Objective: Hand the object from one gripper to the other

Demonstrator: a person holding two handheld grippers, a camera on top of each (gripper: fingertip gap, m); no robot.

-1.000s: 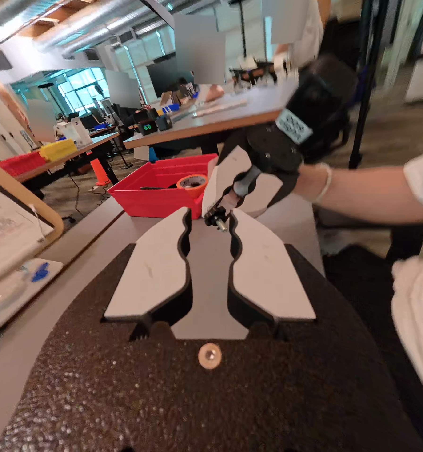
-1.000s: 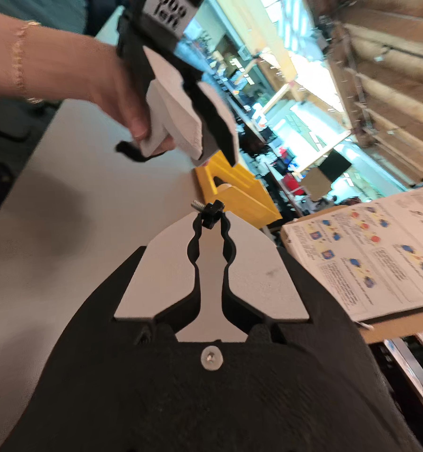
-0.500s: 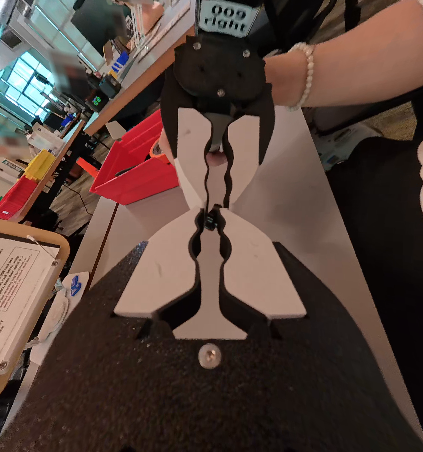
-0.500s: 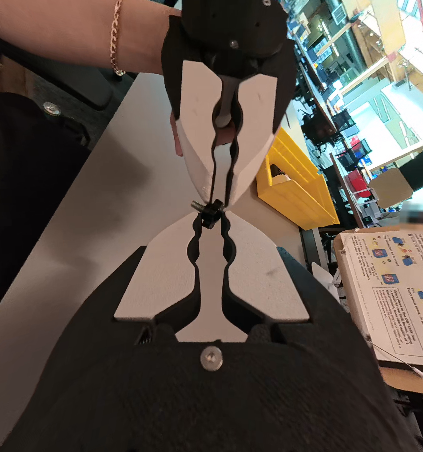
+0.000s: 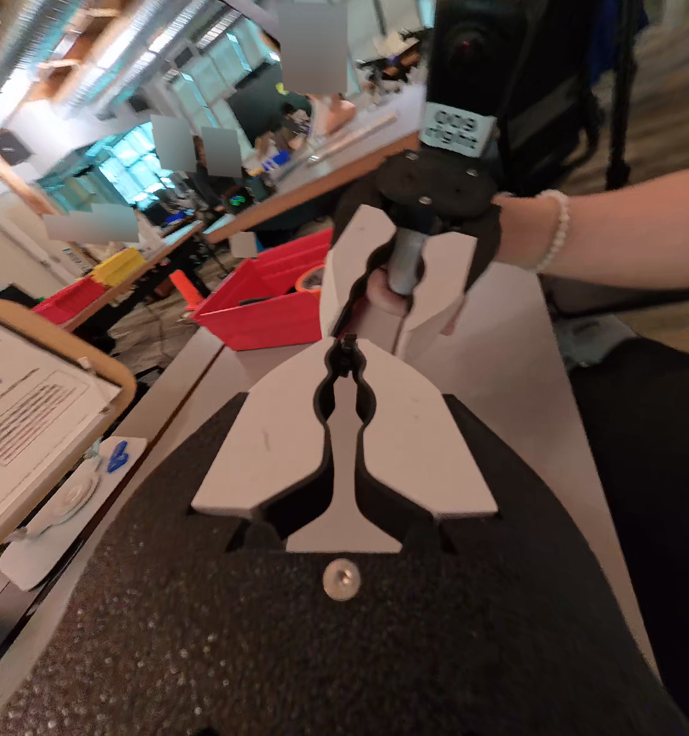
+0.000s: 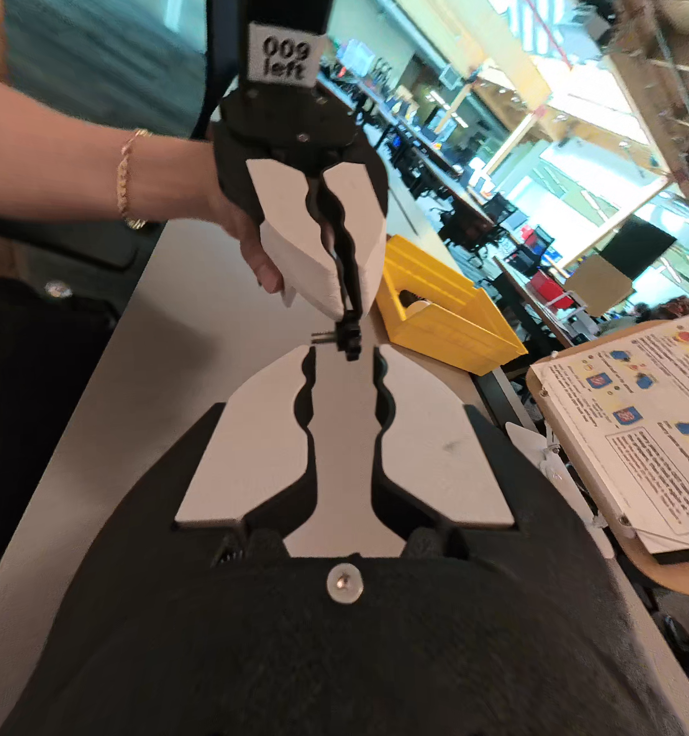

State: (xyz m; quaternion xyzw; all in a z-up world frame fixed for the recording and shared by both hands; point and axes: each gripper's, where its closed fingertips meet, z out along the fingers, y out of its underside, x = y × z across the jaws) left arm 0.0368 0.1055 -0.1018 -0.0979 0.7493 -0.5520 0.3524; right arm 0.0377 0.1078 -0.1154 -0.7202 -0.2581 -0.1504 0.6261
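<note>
Above the smooth grey table (image 6: 144, 358), left hand-held gripper (image 5: 345, 350) pinches a knurled black screw (image 6: 349, 336); right hand-held gripper (image 6: 343, 350) gapes.

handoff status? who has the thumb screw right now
Done: the grip has passed over. The left gripper is shut on the black thumb screw, pinched at its fingertips. The right gripper is open, its fingers standing apart on either side of the screw without touching it. In hand: the two grippers are tip to tip above the grey table. Left: only backing the right gripper clear.
</note>
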